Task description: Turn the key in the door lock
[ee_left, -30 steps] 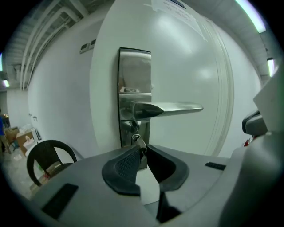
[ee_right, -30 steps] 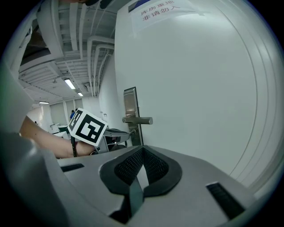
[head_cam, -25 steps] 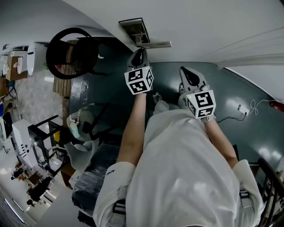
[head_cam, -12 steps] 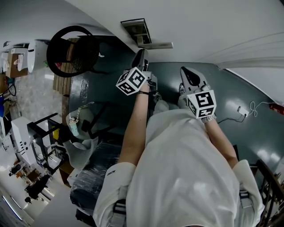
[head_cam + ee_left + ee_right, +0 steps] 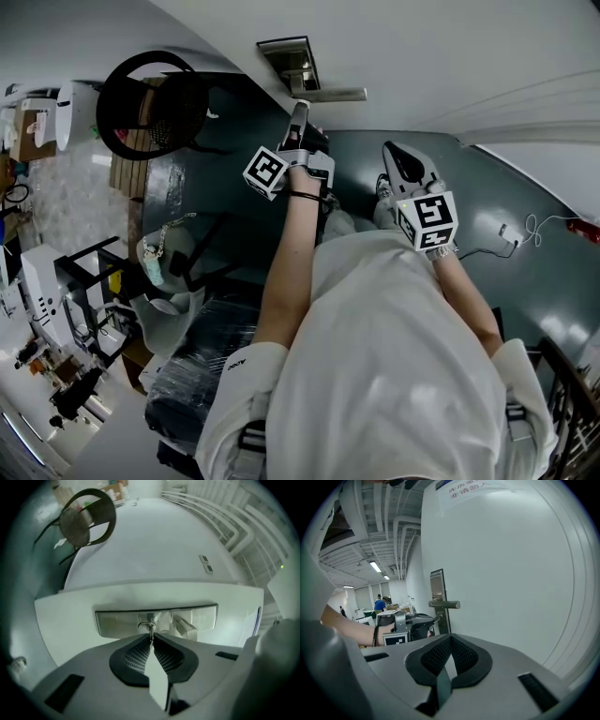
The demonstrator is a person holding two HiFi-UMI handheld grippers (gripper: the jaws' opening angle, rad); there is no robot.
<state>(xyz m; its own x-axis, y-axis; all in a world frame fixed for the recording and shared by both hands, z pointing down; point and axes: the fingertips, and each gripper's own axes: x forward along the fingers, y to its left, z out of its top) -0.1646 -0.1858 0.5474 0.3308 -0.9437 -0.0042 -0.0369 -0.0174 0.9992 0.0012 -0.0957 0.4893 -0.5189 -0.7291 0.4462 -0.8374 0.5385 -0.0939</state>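
You're at a white door (image 5: 501, 573) in a workshop hall: exposed ceiling pipes (image 5: 397, 531), strip lights (image 5: 375, 566), equipment racks (image 5: 84, 300).

Your head camera looks steeply down over your own shoulders and arms, taking in the door (image 5: 403, 47) and floor from well back. The camera on your left gripper (image 5: 300, 117) sits close up to the lock plate (image 5: 157, 620), tipped sideways so the plate lies across its frame. The camera on your right gripper (image 5: 398, 159) stands further off, looking along the door face. All three share the lock plate.
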